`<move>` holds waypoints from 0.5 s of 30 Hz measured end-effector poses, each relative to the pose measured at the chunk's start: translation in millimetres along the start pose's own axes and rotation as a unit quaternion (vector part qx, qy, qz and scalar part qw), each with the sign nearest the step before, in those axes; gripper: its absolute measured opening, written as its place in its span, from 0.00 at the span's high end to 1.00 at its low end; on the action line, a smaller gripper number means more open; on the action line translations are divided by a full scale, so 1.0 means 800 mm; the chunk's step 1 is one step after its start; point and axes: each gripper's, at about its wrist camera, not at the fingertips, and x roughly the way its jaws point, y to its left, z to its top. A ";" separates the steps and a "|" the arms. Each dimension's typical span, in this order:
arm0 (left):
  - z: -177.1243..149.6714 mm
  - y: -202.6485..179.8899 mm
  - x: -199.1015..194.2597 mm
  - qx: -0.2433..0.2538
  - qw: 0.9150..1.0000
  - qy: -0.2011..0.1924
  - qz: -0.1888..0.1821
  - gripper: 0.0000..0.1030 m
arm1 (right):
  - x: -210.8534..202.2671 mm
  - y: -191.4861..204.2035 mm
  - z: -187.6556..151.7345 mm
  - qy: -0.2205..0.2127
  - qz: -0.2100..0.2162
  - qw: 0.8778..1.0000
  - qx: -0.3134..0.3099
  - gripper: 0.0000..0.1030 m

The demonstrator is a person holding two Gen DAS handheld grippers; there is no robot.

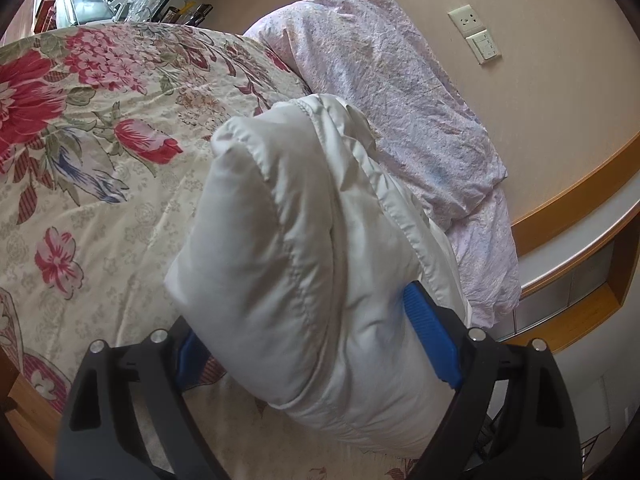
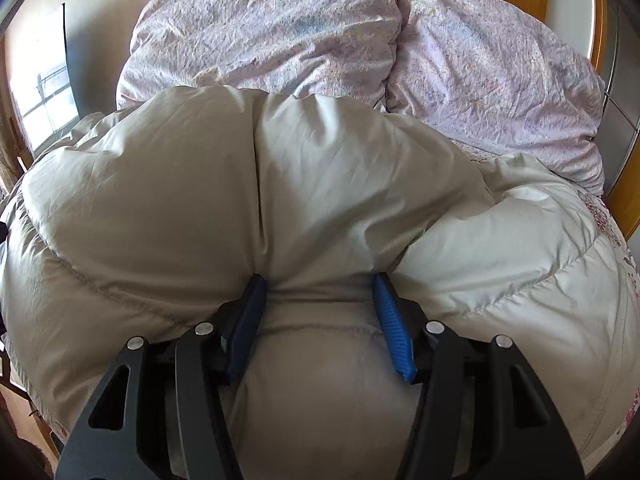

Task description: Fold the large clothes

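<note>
Currently both left gripper (image 1: pixel 316 344) and right gripper (image 2: pixel 320 320) jaws clamped on white puffer jacket (image 2: pixel 320 184), bunched above bed (image 1: pixel 100 200) for folding.

Left gripper (image 1: pixel 316 340), right gripper (image 2: pixel 318 320), black angular frames, silver round screws, ribbed blue fingers (image 2: pixel 394 336)

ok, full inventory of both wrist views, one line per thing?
puffy jacket: 1, off-white, quilted, bunched on the bed, held by both grippers
bedspread: 1, cream with red flowers, covering the bed
pillows: 2, pale lilac print, side by side at the head of the bed
wall socket and switch: 2 plates, white, on the beige wall
wooden ledge: 1, orange-brown, along the wall
left gripper: black, blue pads, shut on jacket
right gripper: black, blue pads, shut on jacket
</note>
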 end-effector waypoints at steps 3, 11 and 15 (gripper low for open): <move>0.003 0.000 0.004 -0.007 1.000 -0.003 -0.005 0.15 | 0.000 -0.001 -0.001 0.000 0.003 1.000 0.006 0.44; 0.012 0.007 0.009 -0.041 0.999 -0.009 -0.019 0.22 | 0.000 -0.001 -0.001 -0.004 0.001 1.000 0.017 0.44; 0.015 0.013 0.010 -0.054 0.998 -0.009 -0.022 0.25 | 0.000 -0.001 -0.001 -0.004 -0.001 1.000 0.026 0.44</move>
